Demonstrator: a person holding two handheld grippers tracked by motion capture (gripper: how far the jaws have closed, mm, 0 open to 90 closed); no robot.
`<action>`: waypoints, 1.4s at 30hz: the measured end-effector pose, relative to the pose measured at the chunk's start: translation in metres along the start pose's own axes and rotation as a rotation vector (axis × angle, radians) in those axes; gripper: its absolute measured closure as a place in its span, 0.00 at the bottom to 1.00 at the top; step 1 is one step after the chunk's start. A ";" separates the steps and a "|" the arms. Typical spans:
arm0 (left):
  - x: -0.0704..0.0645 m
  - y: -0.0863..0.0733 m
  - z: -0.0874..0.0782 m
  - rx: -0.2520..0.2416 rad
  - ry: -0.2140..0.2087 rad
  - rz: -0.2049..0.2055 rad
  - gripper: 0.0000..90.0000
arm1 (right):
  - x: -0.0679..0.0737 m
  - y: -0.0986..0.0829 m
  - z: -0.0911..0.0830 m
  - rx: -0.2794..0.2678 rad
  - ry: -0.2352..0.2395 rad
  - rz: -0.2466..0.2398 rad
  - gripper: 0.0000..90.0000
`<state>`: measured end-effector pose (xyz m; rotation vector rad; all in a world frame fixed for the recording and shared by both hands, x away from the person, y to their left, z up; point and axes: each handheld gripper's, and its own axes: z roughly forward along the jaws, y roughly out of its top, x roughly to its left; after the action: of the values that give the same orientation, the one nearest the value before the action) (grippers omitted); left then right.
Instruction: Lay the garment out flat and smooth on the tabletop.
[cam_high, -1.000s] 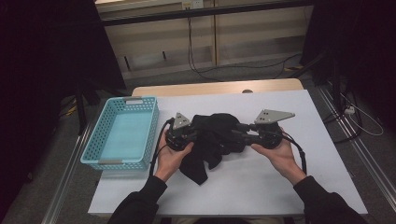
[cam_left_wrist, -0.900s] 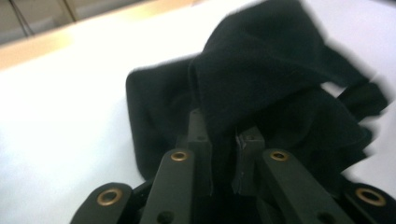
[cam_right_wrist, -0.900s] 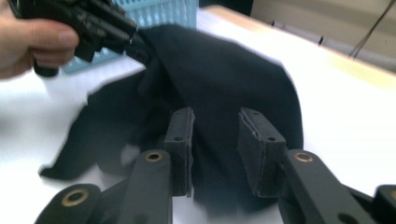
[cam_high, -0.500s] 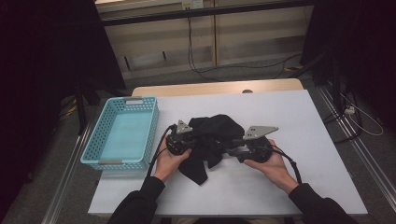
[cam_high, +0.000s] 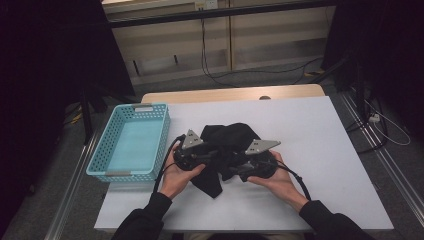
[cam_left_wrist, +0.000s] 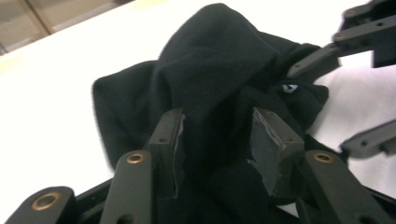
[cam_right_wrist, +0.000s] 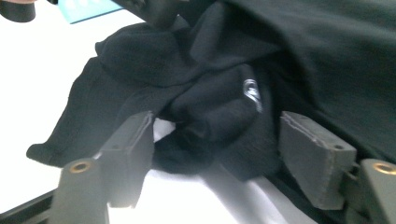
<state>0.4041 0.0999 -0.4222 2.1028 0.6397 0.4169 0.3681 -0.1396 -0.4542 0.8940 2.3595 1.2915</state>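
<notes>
Both grippers, left (cam_high: 212, 156) and right (cam_high: 235, 167), spread around a bunched black garment (cam_high: 230, 142) (tabletop centre); closing may pinch several layers.

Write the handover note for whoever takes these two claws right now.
Left claw: open, jaws either side of a fold of the crumpled black fabric garment, not closed on it.
Right claw: open, jaws astride a bunched part of the garment that bears a small white logo; no grip.
Things: the garment lies in a heap on the white table, between the two claws. The light blue perforated plastic basket sits at the table's left edge with nothing in it.
Done: both claws are set at the cloth.
Left: probably close, lift and move the garment, perhaps to the basket.
</notes>
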 end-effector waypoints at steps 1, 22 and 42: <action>-0.001 -0.001 0.004 0.013 0.006 0.010 0.58 | 0.002 0.001 0.002 0.001 -0.001 -0.007 0.30; 0.012 -0.012 0.011 0.075 -0.005 -0.052 0.92 | -0.005 0.002 0.009 0.072 -0.045 -0.007 0.86; 0.021 -0.005 -0.008 -0.022 -0.031 -0.157 0.94 | -0.052 0.011 -0.085 -0.108 -0.197 0.066 0.88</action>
<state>0.4151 0.1196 -0.4206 2.0176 0.7720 0.3018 0.3663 -0.2236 -0.4002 1.0228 2.1062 1.2787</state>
